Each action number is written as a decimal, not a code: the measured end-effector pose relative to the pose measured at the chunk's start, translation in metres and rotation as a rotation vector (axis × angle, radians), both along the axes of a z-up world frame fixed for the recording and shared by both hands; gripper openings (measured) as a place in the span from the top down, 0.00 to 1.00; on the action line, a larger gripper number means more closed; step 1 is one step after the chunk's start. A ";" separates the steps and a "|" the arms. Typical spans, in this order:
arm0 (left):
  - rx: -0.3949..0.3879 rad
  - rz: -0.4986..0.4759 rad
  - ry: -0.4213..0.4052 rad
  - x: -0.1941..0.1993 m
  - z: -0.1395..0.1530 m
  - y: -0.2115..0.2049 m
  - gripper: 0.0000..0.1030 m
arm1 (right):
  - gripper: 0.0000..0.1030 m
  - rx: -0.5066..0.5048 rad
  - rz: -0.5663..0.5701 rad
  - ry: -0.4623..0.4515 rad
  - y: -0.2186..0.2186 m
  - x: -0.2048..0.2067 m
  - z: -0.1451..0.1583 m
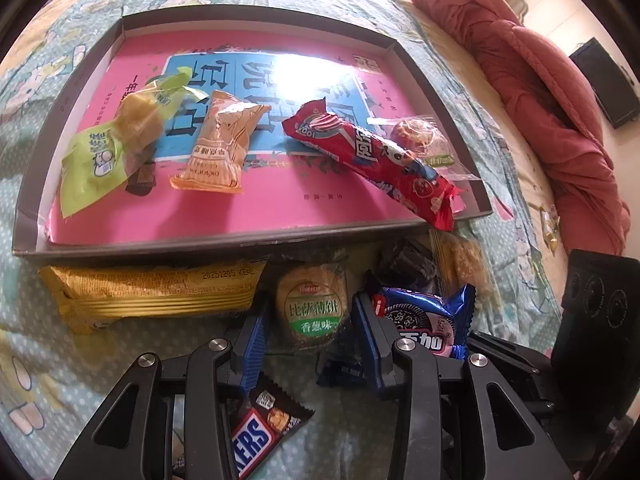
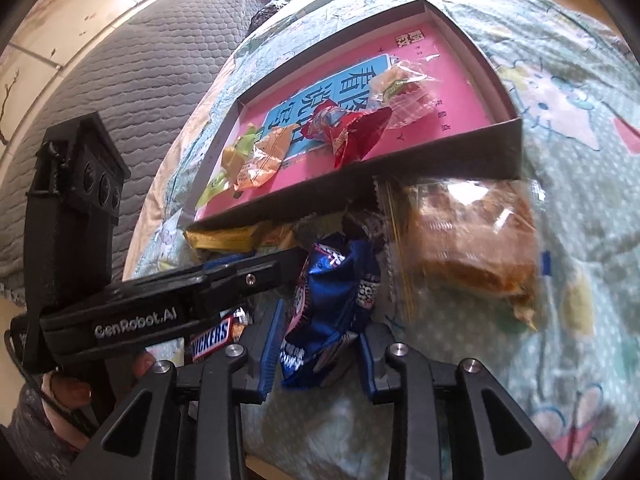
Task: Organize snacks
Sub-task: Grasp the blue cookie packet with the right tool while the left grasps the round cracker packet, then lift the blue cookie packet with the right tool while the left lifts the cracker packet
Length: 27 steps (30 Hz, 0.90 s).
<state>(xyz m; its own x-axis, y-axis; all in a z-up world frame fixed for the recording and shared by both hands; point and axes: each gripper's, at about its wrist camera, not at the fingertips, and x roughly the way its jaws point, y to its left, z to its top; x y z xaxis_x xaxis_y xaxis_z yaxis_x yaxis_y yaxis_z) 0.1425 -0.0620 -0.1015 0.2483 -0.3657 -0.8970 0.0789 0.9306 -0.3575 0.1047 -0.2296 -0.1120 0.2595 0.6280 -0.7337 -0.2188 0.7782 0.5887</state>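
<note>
Four snacks lie in my shallow grey cardboard box (image 1: 256, 14). My left gripper (image 1: 310, 342) clamps the round green-labelled cracker pack (image 1: 312, 306); right gripper (image 2: 320, 354) pinches the blue crinkled cookie packet (image 2: 332, 300), both just outside the box's near edge. Next, I'd lift them over it.

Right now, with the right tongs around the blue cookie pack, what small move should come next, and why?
Probably lift the blue cookie pack straight up with the right tongs: their pads seem to press it, and the tray, where sorted snacks lie, is just beyond.
</note>
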 end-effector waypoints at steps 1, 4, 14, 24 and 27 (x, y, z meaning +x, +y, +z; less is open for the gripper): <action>0.004 0.002 0.002 0.002 -0.001 -0.001 0.60 | 0.67 0.008 -0.002 0.002 0.001 0.002 -0.002; 0.032 0.002 -0.001 0.006 -0.004 -0.006 0.63 | 0.67 0.017 -0.002 0.003 0.002 0.005 -0.004; 0.024 -0.008 -0.029 -0.001 0.003 -0.005 0.66 | 0.71 0.042 0.021 -0.006 0.000 -0.002 0.007; -0.020 0.007 -0.076 -0.017 0.027 0.014 0.66 | 0.74 0.110 0.014 -0.003 -0.009 -0.004 0.014; -0.026 0.020 -0.090 -0.020 0.035 0.019 0.66 | 0.74 0.115 0.015 0.000 -0.010 -0.004 0.014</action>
